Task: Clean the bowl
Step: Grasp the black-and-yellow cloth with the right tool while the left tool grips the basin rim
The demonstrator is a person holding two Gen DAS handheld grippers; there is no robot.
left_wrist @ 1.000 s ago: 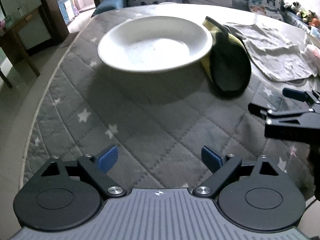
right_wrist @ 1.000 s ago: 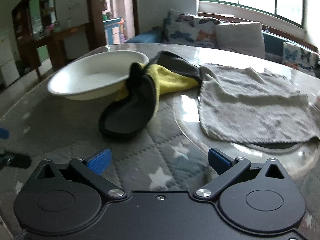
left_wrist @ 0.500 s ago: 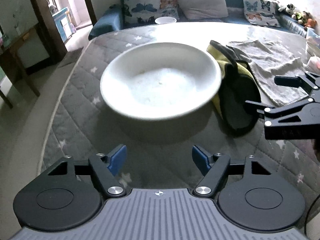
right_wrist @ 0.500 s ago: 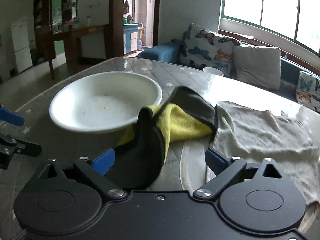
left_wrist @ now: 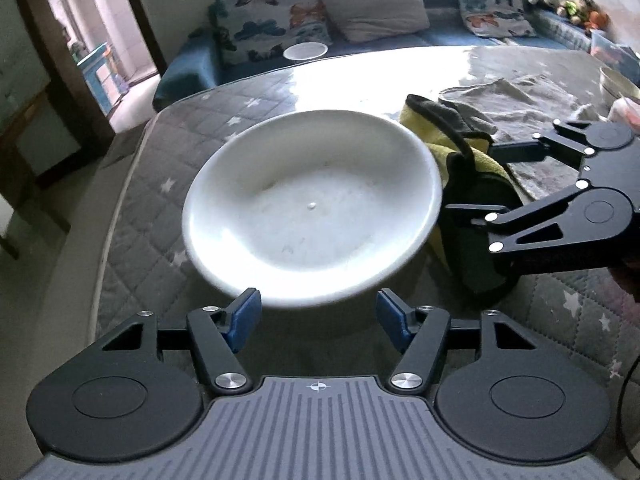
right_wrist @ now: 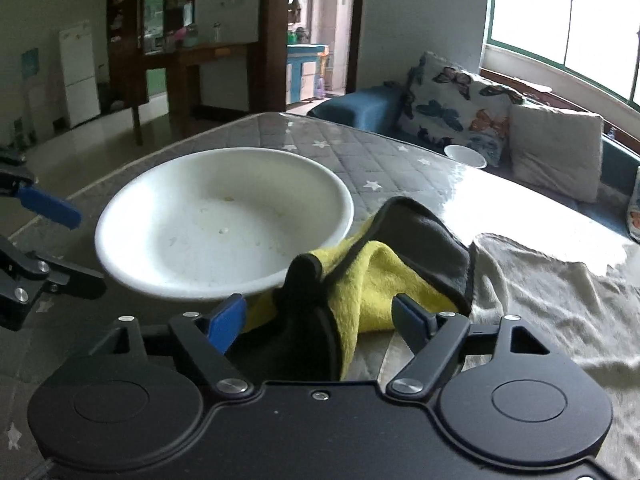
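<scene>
A wide white bowl with small crumbs inside sits on the grey quilted, star-patterned table cover. My left gripper is open, its blue pads on either side of the bowl's near rim without touching it. A yellow and black cloth lies bunched against the bowl's right side. My right gripper is open, and the cloth's dark folded end rises between its spread fingers. In the left wrist view the right gripper reaches in from the right over the cloth.
A grey towel is spread on the table right of the cloth. A sofa with cushions and a small white bowl stands behind the table. Another bowl sits at the far right. The table's edge runs along the left.
Both grippers have moved forward. The left one has come up to the bowl's near rim, and the right one has closed in until the cloth stands between its fingers.
</scene>
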